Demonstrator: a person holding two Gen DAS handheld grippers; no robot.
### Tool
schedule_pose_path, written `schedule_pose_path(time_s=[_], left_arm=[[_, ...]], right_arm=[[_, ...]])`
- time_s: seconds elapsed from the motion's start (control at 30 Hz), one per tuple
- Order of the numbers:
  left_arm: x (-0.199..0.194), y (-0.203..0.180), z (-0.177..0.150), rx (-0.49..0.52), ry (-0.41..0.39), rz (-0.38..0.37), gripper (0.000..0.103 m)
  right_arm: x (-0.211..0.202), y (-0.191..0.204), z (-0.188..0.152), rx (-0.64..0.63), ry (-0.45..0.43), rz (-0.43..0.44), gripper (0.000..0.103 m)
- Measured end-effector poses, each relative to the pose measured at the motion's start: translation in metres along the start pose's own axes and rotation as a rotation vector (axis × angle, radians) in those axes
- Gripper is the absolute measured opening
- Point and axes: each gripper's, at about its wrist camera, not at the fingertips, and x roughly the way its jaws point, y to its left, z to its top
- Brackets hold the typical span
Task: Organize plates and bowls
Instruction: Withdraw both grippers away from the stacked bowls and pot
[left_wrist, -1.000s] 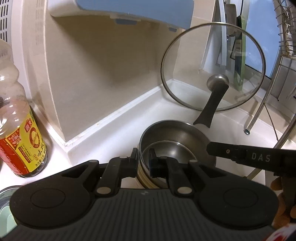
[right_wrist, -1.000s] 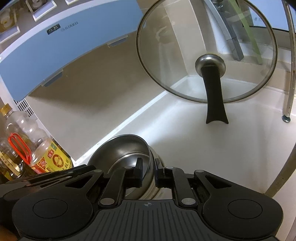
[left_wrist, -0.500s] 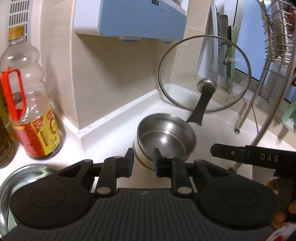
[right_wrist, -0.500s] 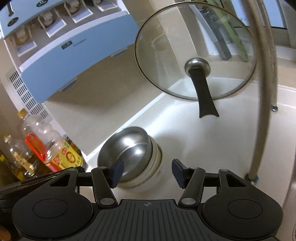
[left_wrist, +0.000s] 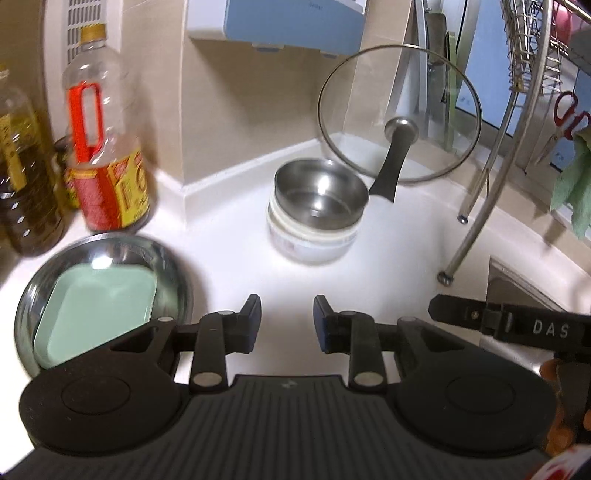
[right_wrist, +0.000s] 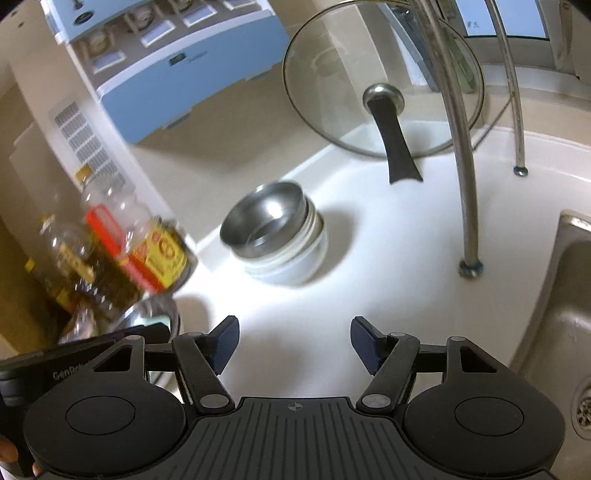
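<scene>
So the bowl stack (left_wrist: 314, 218) looks done: steel bowls nested inside white ones, upright on the counter (left_wrist: 406, 236), well ahead of both sets of fingers, nothing touching it. Left gripper (left_wrist: 286, 321): jaws have just been opening, now a moderate gap, nothing between them but bare counter. Right gripper (right_wrist: 293, 347): jaws have just been opening too, now spread wide, also empty. Stack shows in the right view (right_wrist: 275, 236) ahead and slightly left of the fingers.

Left to do, my read: steel basin (left_wrist: 173, 266) holding a green tray (left_wrist: 96, 306), just left of the left fingers. Nothing is gripping it; whether it counts as sorted or needs moving I can't tell. Glass lid (left_wrist: 399, 114) leans against the wall behind the stack, bottles (left_wrist: 107, 147) stand far left; probably not in scope.

Estimate: bowls finished, tray/basin pending. Any further plates aren't visible in either view.
</scene>
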Motion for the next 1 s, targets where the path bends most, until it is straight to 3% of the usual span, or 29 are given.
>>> schedule_pose_path(time_s=[0.63,1.0], left_arm=[[-0.068,-0.025,-0.091,-0.035,0.044,0.092,0.028],[-0.087,-0.032,-0.113,-0.038,0.056,0.116,0.028]], right_arm=[[-0.053,0.007,-0.085,-0.117,0.122,-0.034,0.068],[-0.067,0.006,-0.107,-0.135,0.159,-0.047,0.068]])
